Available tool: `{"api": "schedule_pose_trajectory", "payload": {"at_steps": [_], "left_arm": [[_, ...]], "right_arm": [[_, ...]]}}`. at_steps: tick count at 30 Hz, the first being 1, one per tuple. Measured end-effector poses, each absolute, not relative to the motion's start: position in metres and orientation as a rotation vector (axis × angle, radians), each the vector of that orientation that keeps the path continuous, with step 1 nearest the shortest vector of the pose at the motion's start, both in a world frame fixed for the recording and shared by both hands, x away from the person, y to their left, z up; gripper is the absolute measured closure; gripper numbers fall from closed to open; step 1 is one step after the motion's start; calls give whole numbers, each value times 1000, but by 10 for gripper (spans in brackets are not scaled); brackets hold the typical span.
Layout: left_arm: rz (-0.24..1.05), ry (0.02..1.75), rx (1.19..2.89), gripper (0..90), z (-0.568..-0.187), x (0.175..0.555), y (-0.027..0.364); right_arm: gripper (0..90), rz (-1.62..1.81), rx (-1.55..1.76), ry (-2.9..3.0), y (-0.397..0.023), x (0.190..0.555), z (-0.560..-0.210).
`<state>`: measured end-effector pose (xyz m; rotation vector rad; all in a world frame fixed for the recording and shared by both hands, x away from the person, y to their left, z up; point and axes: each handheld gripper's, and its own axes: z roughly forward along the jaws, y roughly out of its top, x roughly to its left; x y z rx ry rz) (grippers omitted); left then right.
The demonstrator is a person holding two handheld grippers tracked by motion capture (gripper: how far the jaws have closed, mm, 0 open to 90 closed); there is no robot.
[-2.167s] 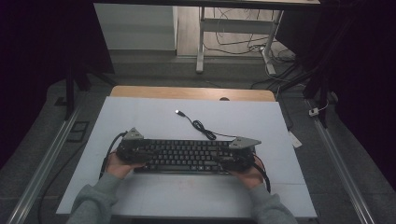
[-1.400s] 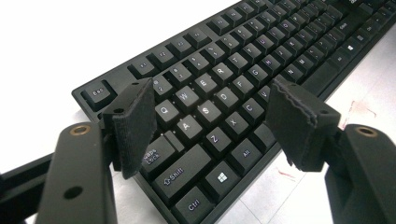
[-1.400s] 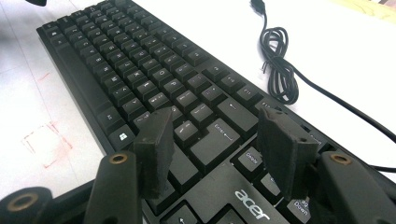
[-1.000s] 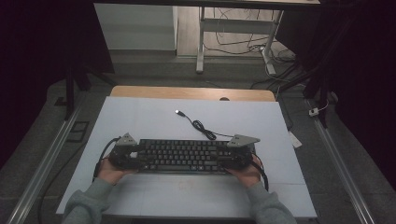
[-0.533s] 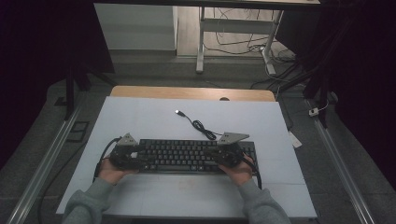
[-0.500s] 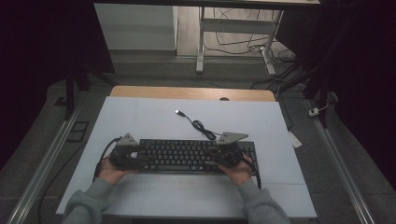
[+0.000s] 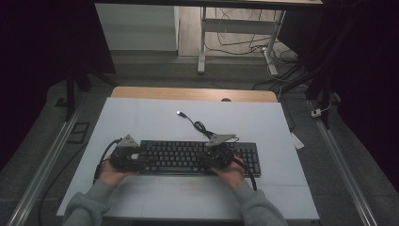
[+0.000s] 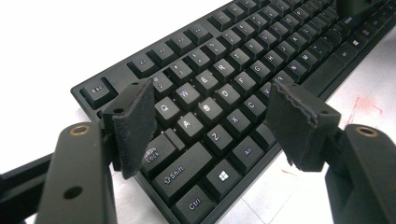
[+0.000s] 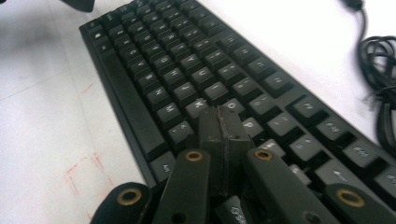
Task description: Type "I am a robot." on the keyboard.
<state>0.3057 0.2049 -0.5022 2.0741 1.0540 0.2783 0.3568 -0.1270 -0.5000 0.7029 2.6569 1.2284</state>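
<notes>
A black keyboard (image 7: 188, 157) (image 8: 243, 70) (image 9: 177, 60) lies across the white table (image 7: 141, 117). My left gripper (image 7: 140, 159) (image 8: 215, 116) hovers at its left end, open, its pads (image 8: 135, 126) standing wide above the Q, A and Z keys with nothing between them. My right gripper (image 7: 207, 159) (image 9: 220, 121) points left over the keys right of the middle, jaws shut pad to pad, tip low over a key; whether it touches I cannot tell. The keyboard's black cable (image 7: 197, 125) (image 9: 380, 60) runs coiled toward the far side and ends in a USB plug (image 7: 179, 113).
A wooden strip (image 7: 193, 93) borders the table's far edge. Metal rails (image 7: 47, 165) run along the floor on both sides. Faint red pen marks (image 9: 84, 172) lie on the table in front of the keyboard. A desk frame with cables (image 7: 235, 28) stands beyond.
My right gripper has slid left from the keyboard's right end toward its middle. The left gripper has kept its place at the left end.
</notes>
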Motion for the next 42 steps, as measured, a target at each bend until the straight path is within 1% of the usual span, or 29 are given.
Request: {"api": "schedule_pose_trajectory", "payload": {"at_steps": [6,17,23,28,29,31,35,38,42], "left_arm": [[280,1055,2075,331,-502,305,205],[283,1058,2074,329,-502,304,206],[285,1059,2073,328,-501,303,206],[285,1065,2068,327,-502,303,207],[285,1064,2067,327,-502,303,207],[285,1062,2071,327,-502,303,207],[286,1060,2071,326,-502,302,207],[286,1065,2068,326,-502,302,207],[285,1066,2067,323,-502,300,207]], "right_arm": [[900,1182,659,2704,-118,355,-507],[900,1134,669,2723,-115,354,-513],[900,1228,663,2652,-125,353,-502],[900,1252,707,2596,-143,352,-498],[883,1260,724,2582,-147,352,-498],[783,1259,761,2550,-157,351,-497],[634,1252,806,2492,-174,349,-496],[567,1256,823,2466,-186,348,-496],[521,1246,832,2435,-203,345,-495]]}}
